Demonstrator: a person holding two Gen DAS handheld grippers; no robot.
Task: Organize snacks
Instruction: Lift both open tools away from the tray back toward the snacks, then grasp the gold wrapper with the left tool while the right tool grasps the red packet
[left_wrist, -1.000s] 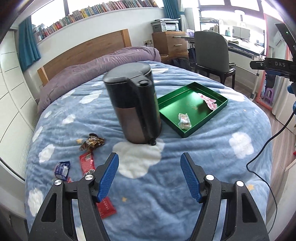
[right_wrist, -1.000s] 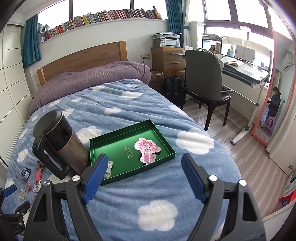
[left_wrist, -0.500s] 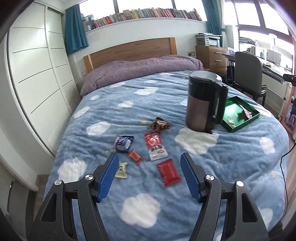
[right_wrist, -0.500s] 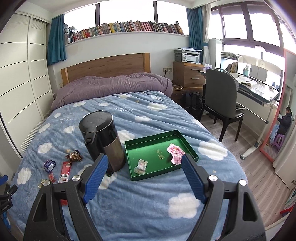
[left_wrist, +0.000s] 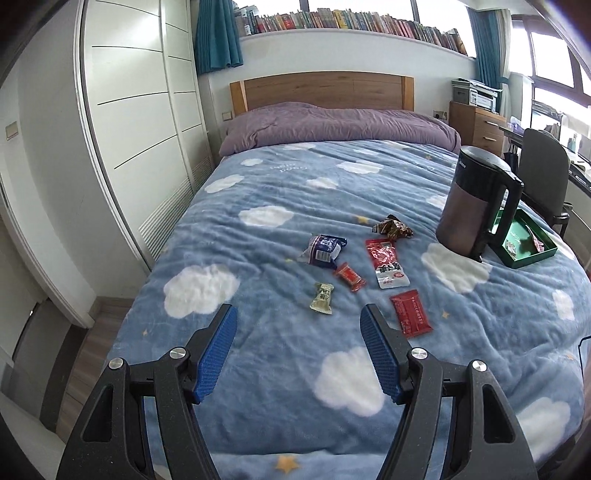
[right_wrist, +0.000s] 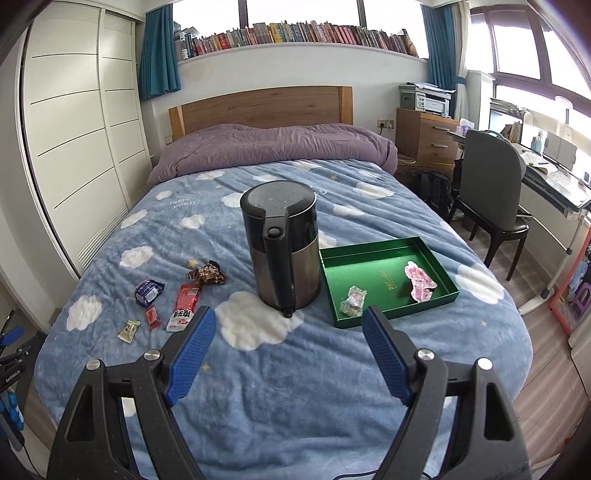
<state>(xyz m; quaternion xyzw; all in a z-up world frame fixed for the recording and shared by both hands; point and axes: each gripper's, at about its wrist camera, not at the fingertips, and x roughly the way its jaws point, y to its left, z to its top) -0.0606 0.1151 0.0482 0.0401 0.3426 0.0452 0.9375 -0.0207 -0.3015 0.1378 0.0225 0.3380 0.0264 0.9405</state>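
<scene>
Six small wrapped snacks (left_wrist: 351, 266) lie scattered on the blue cloud-print bed (left_wrist: 258, 350), left of a dark kettle (right_wrist: 282, 247) and a green tray (right_wrist: 384, 254) that already holds two packets. The left tongs (left_wrist: 299, 338) and right tongs (right_wrist: 288, 345) both hover above the blanket, spread and empty. The packets look light, crinkly and slippery, sunk slightly into soft fleece, so pinching each across its flat middle seems safest.

My claw pads (left_wrist: 216, 354) are blue; the blanket (left_wrist: 280, 192) is blue with white clouds (yellow stars too), the tray (right_wrist: 369, 258) green.
</scene>
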